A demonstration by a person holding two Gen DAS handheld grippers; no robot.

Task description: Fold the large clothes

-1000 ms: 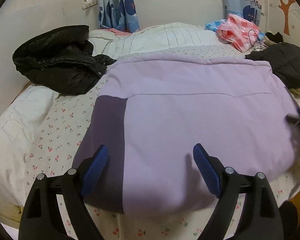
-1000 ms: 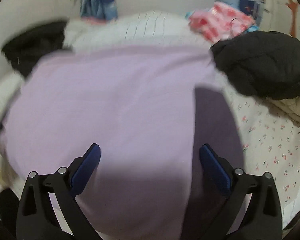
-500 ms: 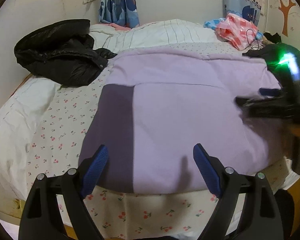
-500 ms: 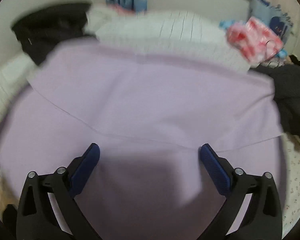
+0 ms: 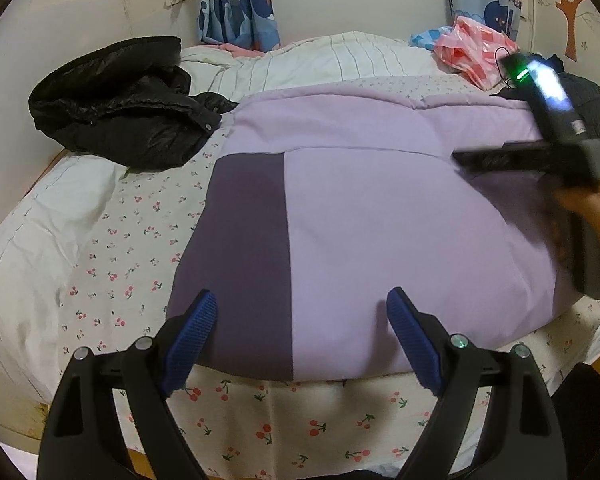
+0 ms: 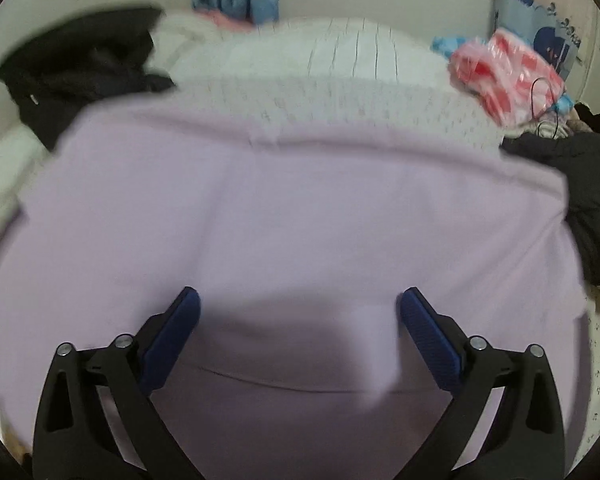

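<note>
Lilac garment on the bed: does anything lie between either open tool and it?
Nothing visible does. The left tool and right tool both hang open directly over the lilac garment; the black jacket lies off to the side.

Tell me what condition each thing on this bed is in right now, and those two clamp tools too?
Lilac garment: spread flat on the bed, partly folded.
Black jacket: crumpled in a heap, beside the garment.
Pink plastic bag: crumpled near the window.
Curtain: drawn aside.
Left gripper: open, empty, above the garment's near edge.
Right gripper: open, empty, over the garment.
</note>
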